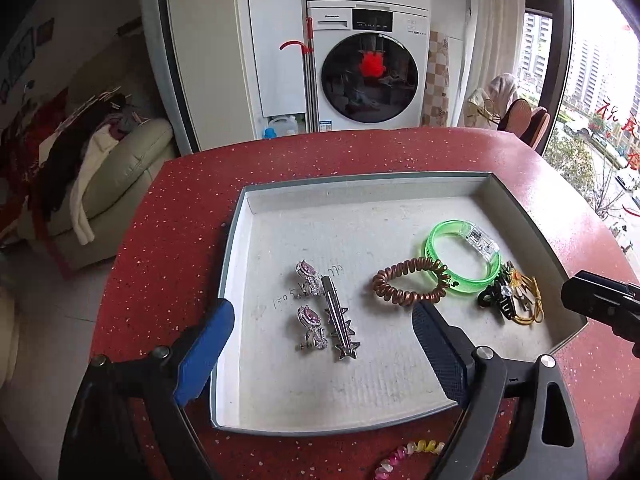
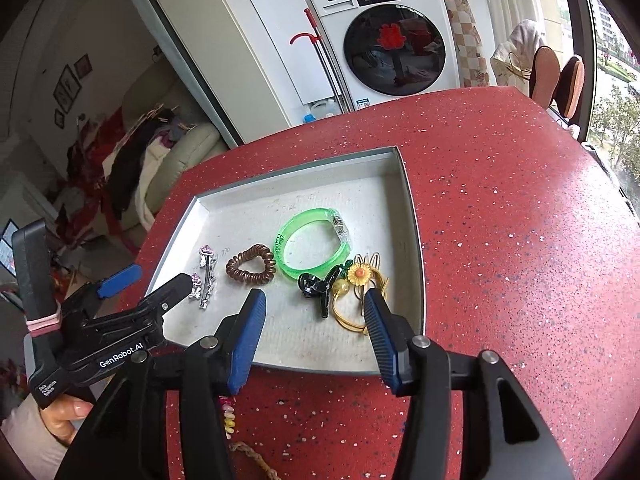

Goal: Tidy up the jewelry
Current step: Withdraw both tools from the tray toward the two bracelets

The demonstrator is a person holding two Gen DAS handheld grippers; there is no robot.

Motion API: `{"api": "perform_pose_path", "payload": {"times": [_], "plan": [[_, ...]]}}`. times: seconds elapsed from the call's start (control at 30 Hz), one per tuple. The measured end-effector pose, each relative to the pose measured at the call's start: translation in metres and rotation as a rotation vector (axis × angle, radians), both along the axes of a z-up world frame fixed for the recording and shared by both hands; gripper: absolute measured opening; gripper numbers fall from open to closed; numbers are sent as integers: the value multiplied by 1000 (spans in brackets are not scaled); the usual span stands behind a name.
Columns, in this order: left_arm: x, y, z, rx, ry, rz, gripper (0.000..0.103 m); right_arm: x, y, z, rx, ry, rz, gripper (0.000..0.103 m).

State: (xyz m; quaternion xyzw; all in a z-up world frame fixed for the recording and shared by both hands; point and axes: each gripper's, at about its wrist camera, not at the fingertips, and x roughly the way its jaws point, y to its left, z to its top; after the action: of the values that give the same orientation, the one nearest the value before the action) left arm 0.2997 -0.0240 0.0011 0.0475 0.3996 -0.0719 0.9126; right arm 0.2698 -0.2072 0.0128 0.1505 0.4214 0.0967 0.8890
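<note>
Between the wide-spread jaws of the left gripper (image 1: 324, 344), star hair clip (image 1: 339, 326) lies free in tray (image 1: 236, 248); right gripper (image 2: 316, 334) half-open, empty.

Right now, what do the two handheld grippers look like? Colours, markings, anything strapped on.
Both are black plastic with silver pivot bolts and blue ribbed finger pads. The left gripper, seen from the right wrist camera, has white "GenRobot.AI" and "Data Acquisition System" lettering and a pink rubber band around its upright black part. The right gripper shows no lettering.
</note>
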Motion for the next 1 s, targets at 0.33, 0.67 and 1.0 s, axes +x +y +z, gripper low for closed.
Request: {"api": "perform_pose_path", "payload": {"times": [0.33, 0.67, 1.0], "plan": [[-25, 14, 14, -38, 0, 16, 103, -37, 12, 6, -6, -16, 33, 83], [-58, 22, 9, -41, 17, 13, 103, -73, 15, 1, 18, -24, 35, 103], [-81, 23, -1, -33, 52, 12, 103, -95, 18, -2, 4, -21, 33, 103]]}}
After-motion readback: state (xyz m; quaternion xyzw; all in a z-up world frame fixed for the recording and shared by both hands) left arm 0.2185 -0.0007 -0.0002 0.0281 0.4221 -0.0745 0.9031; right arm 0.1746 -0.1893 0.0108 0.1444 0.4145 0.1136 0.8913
